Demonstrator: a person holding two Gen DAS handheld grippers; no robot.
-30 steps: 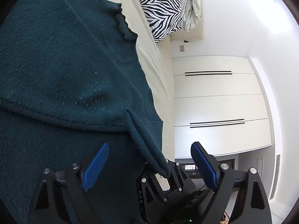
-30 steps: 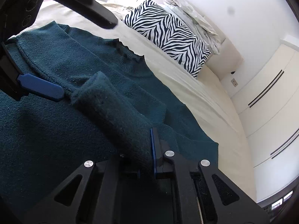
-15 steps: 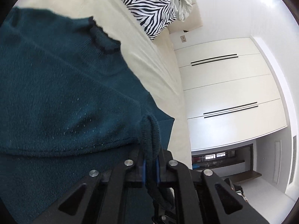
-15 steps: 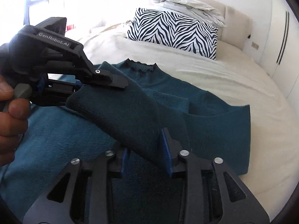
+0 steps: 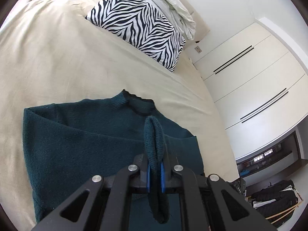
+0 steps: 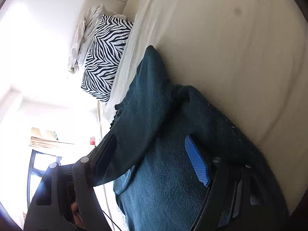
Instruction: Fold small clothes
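Note:
A dark teal knit sweater (image 5: 86,144) lies on the beige bed (image 5: 57,57), its collar toward the pillow. My left gripper (image 5: 154,175) is shut on the ribbed sleeve cuff (image 5: 153,134), which stands up in a loop above the blue pads. In the right wrist view the picture is rolled on its side. My right gripper (image 6: 152,157) is opening, with one blue pad (image 6: 196,165) bare. The sweater (image 6: 173,173) lies behind the gap and a sleeve fold (image 6: 144,105) rests against the other finger. Neither pad presses on it.
A zebra-striped pillow (image 5: 140,27) and crumpled white bedding (image 5: 173,5) sit at the head of the bed. White wardrobe doors (image 5: 250,86) stand beyond the right bed edge. Dark clothes (image 5: 275,198) lie in a basket on the floor. A bright window (image 6: 42,163) shows past the right gripper.
My left gripper closed on the sleeve cuff and lifted it over the sweater body. My right gripper let go of the sleeve, rolled onto its side and swung away, its jaws spreading.

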